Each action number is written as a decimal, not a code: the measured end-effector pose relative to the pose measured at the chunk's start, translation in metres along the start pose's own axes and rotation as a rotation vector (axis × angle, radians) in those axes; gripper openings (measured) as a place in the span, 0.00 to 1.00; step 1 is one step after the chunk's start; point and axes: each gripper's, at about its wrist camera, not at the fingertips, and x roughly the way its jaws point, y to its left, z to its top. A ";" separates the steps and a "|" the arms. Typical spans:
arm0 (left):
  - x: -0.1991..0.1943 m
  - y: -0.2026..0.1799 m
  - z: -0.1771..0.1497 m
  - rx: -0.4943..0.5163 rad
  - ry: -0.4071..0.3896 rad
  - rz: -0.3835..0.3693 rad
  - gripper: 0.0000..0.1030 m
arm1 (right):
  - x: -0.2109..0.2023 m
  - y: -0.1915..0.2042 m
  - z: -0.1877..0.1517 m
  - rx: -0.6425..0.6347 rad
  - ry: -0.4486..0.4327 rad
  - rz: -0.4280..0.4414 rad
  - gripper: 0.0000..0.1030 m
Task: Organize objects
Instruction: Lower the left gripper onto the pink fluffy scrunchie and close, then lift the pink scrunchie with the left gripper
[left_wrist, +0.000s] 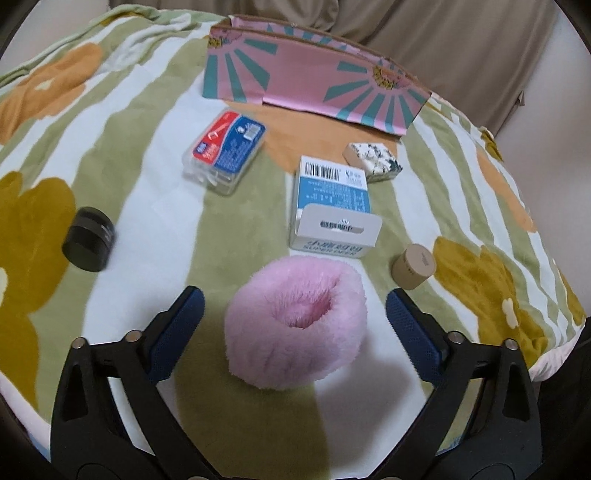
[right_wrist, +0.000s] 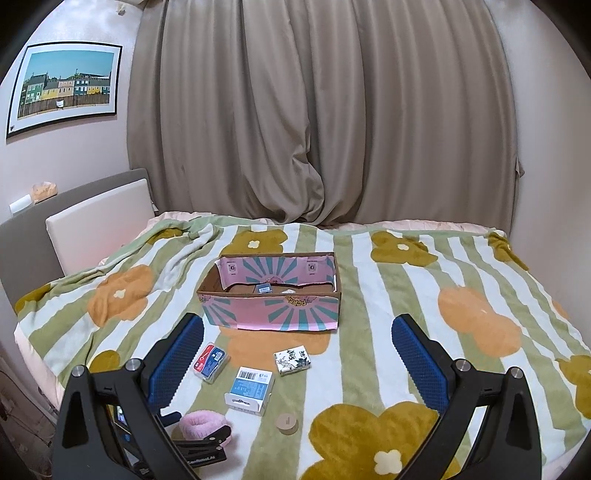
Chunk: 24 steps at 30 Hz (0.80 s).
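Note:
A fluffy pink scrunchie (left_wrist: 295, 325) lies on the flowered blanket (left_wrist: 147, 206). My left gripper (left_wrist: 294, 299) stands open around it, one blue pad on each side, neither touching the fluff. The right wrist view shows the same scrunchie (right_wrist: 201, 422) at the lower left, with the left gripper's dark fingers (right_wrist: 221, 432) beside it. My right gripper (right_wrist: 298, 325) hangs open and empty above the blanket, facing the pink and teal cardboard box (right_wrist: 273, 306). That box (left_wrist: 314, 85) stands open at the far side and holds a small blue item (right_wrist: 264, 288).
Loose on the blanket: a clear case with a red and blue label (left_wrist: 225, 151), a white and blue carton (left_wrist: 332, 206), a small patterned box (left_wrist: 373, 162), a beige cylinder (left_wrist: 413, 266) and a black jar (left_wrist: 88, 243). Curtains (right_wrist: 314, 110) and a headboard (right_wrist: 74, 229) border the bed.

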 end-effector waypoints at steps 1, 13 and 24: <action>0.003 0.000 -0.001 0.001 0.010 -0.001 0.85 | 0.000 0.000 -0.001 0.002 -0.001 0.000 0.99; 0.009 0.007 -0.006 -0.013 0.039 -0.043 0.45 | 0.001 -0.006 -0.005 0.028 0.008 0.006 0.99; -0.013 0.008 0.002 -0.024 -0.006 -0.080 0.41 | 0.001 -0.007 -0.004 0.038 0.011 0.005 0.99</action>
